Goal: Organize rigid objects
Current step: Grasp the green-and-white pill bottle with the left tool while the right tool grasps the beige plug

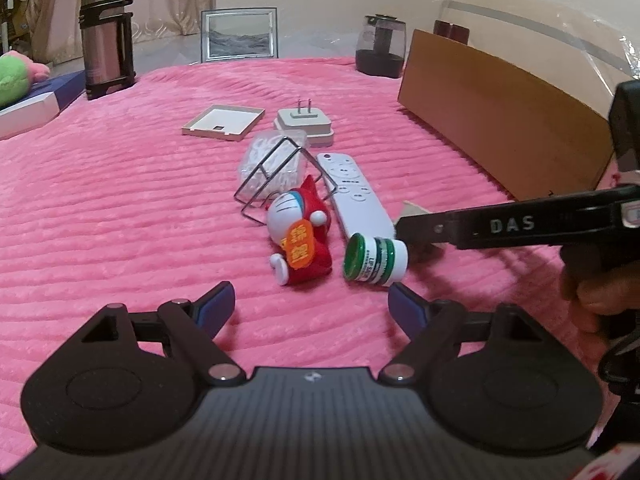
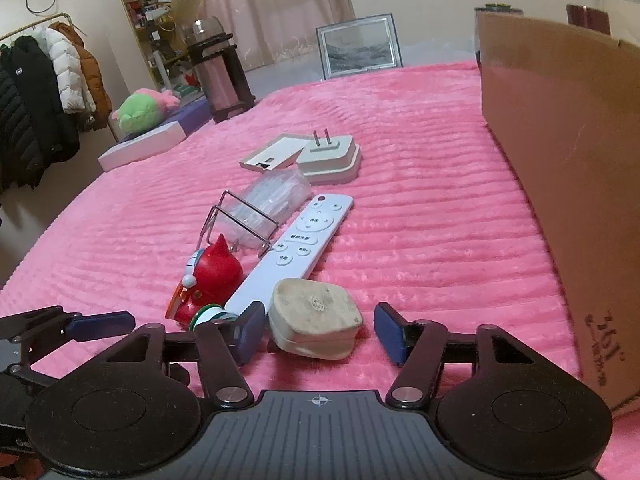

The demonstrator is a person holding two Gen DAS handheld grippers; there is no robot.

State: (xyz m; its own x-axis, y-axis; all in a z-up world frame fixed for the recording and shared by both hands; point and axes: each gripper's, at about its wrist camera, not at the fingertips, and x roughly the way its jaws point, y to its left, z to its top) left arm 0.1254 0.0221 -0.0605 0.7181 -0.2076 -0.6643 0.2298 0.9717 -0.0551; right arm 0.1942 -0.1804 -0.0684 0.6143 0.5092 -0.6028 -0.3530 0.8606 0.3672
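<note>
The right gripper (image 2: 320,334) straddles a cream plug adapter (image 2: 314,330) lying on the pink blanket (image 2: 420,232), its blue pads not visibly pressing it. The left gripper (image 1: 310,306) hovers with jaws wide apart and empty, just short of a green-capped jar (image 1: 374,258) on its side. Touching that jar lie a red cat figurine (image 1: 300,236) and a white remote (image 1: 356,196). Beyond, toward the blanket's far edge, are a wire stand (image 1: 280,176), clear bag (image 1: 270,160), white charger (image 1: 306,122) and flat tray (image 1: 224,120). A cardboard box (image 2: 560,160) stands along the right edge.
</note>
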